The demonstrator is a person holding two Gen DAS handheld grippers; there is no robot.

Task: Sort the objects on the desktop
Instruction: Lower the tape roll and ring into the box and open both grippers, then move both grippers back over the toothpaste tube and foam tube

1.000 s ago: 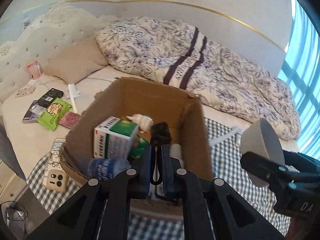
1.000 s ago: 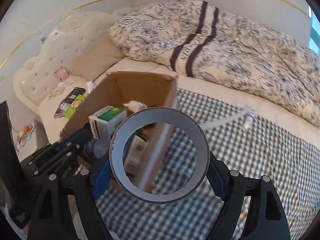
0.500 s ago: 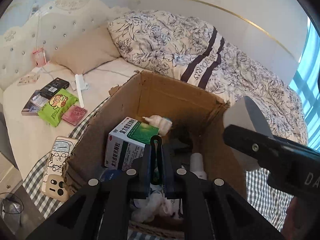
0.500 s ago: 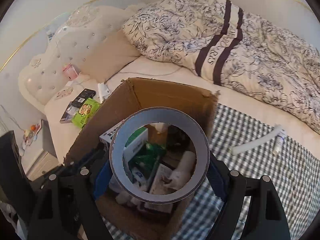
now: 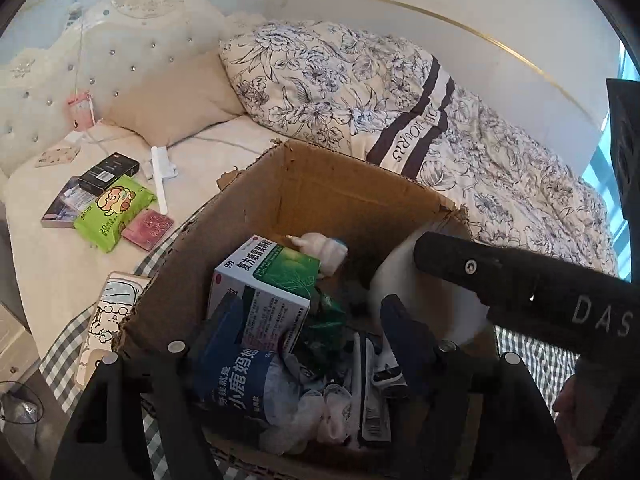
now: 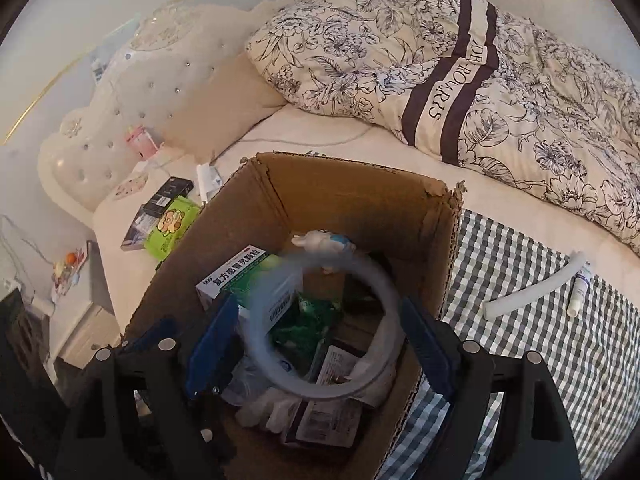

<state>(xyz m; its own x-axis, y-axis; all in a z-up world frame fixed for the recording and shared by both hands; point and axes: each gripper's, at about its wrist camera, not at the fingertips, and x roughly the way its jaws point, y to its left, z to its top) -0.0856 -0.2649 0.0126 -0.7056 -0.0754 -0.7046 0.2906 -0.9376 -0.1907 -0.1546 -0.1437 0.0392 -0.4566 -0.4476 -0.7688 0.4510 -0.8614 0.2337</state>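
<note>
Over the open brown cardboard box [image 6: 352, 200] on the bed, both tools hang with their fingers pointing down into it. The right tool [image 6: 320, 344] has its blue-padded fingers spread apart, and the grey ring-shaped roll of tape [image 6: 276, 368] between them appears blurred, apparently free of the pads and dropping towards the contents; whether either pad touches it cannot be told. The left tool [image 5: 308, 344] is also spread wide and carries nothing.

The box is already well filled: a white-and-green medicine carton [image 5: 264, 280], a blue plastic packet with white lettering [image 5: 236, 376], a small white figurine with a pale blue patch [image 5: 324, 248], crumpled green wrapping and several white pieces lie heaped inside. So most of the sorting looks done, and the tape roll seems about to join the pile.

What remains, judging by the right wrist view, is on the grey-and-white checked cloth [image 6: 560, 360] beside the box: a bent white tube [image 6: 532, 292] and a small white squeeze tube [image 6: 580, 288] just beside it. On the other side of the box, a phone in a cartoon-print case [image 5: 104, 320] lies close against the wall. A green snack packet [image 5: 114, 210], a black box and a pink pack sit farther off on the sheet; whether they belong to the job is unclear.
</note>
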